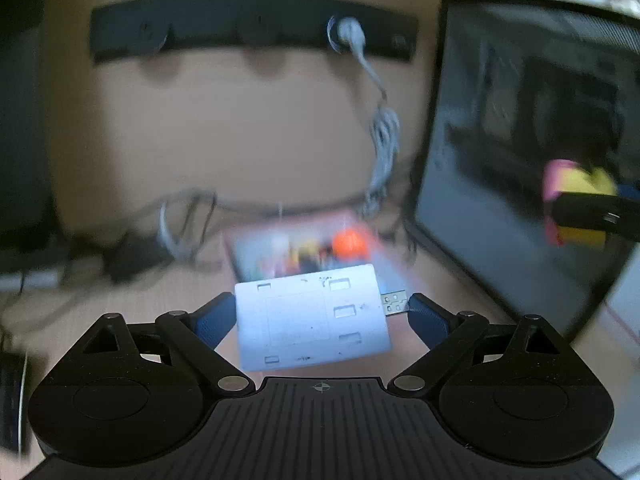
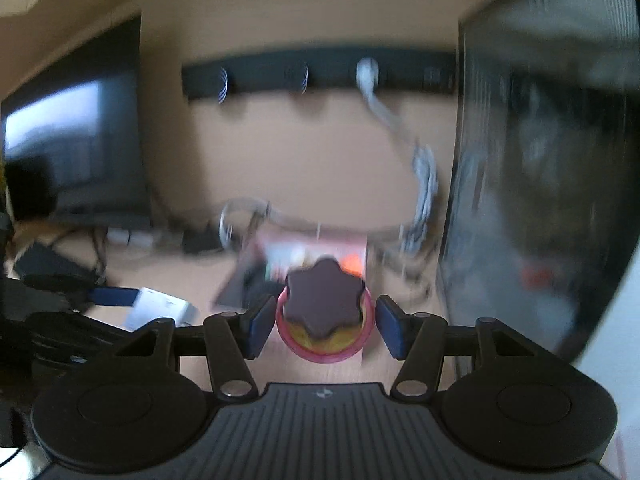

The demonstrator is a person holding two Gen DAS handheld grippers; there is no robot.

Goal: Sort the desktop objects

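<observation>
White USB hub (image 1: pixel 312 318), a light, rigid, smooth slab held above the desk, is pinched at its short ends by the left gripper (image 1: pixel 322 314), while the right gripper (image 2: pixel 325 326) clamps a small pink-rimmed container (image 2: pixel 325 320) (contents unclear).
</observation>
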